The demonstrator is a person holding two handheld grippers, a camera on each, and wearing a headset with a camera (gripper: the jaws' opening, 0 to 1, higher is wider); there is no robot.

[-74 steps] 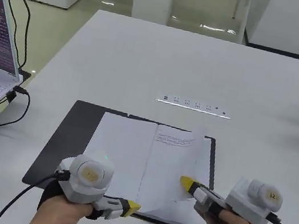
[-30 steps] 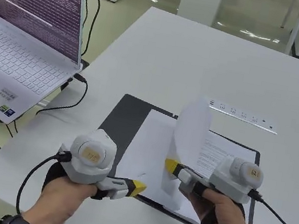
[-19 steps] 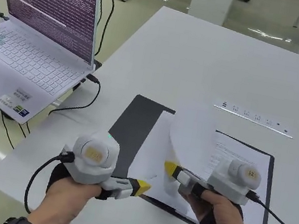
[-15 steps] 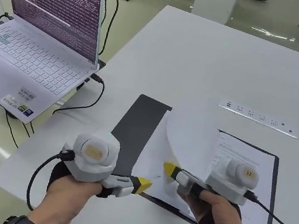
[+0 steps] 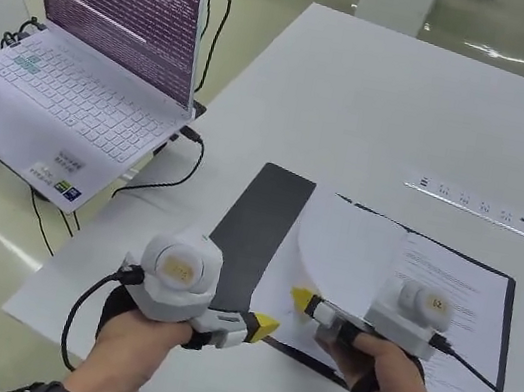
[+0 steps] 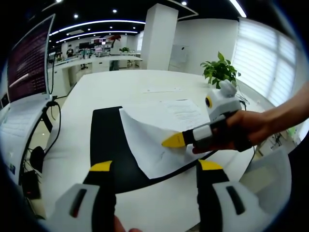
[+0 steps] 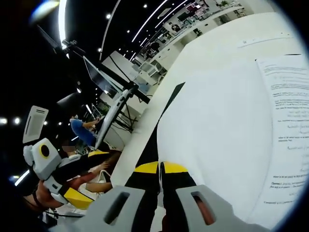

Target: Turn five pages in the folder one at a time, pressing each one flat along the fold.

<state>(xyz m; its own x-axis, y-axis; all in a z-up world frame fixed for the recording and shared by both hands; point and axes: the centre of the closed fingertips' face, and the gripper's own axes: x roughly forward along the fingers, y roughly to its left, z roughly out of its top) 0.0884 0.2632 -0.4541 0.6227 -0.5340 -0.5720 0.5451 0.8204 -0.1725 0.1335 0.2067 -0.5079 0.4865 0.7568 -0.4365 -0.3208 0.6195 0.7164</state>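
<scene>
Your right gripper (image 7: 161, 168) has its yellow fingertips pressed together on the near edge of the page (image 7: 217, 125). The pinch point itself is hidden behind the tips. The page curls up off the black folder (image 5: 255, 223) and spreads away from those tips, with its blank side facing you. Beyond it, to the right of the tips, lies a printed sheet (image 5: 455, 281) whose lines are too small to read.

Your left gripper (image 6: 155, 166) has its fingers wide apart with nothing between them, just short of the folder's near edge. The round labels (image 5: 178, 268) on both grippers carry digits that can't be made out. Off to the left of the left fingers, an open laptop (image 5: 89, 84) shows lines of terminal text, illegible, and the top of its screen is cut off by the frame.
</scene>
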